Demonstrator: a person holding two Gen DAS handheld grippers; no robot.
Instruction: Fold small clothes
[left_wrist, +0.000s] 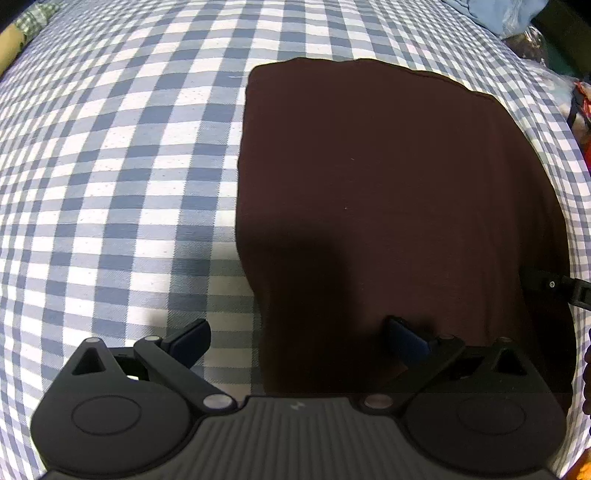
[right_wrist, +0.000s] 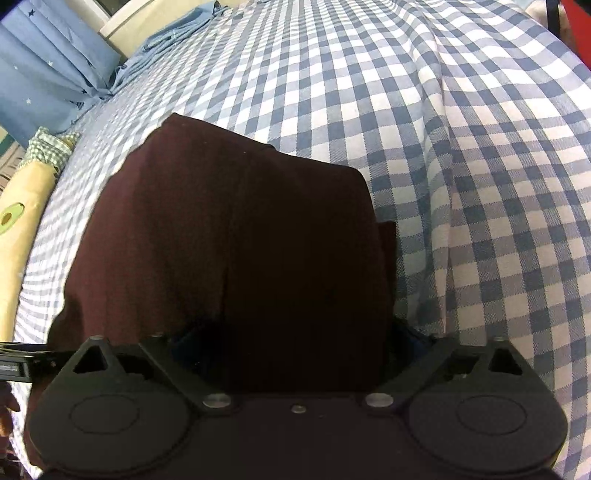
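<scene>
Checked blue-and-white bedding (left_wrist: 110, 184) covers the bed, and on it my dark maroon garment (left_wrist: 388, 184) lies folded into a flat block with its near end toward me. My left tongs (left_wrist: 299, 341) stand spread wide, straddling its near left edge, and my right tongs (right_wrist: 295, 343) are also wide, cloth draped between them with the pads not seen pressing, so closing carelessly could pinch one layer and drag the fold open. Open sheet lies on both sides, though the bed's right edge is close and a blue cloth (right_wrist: 173, 33) lies at the far corner.
</scene>
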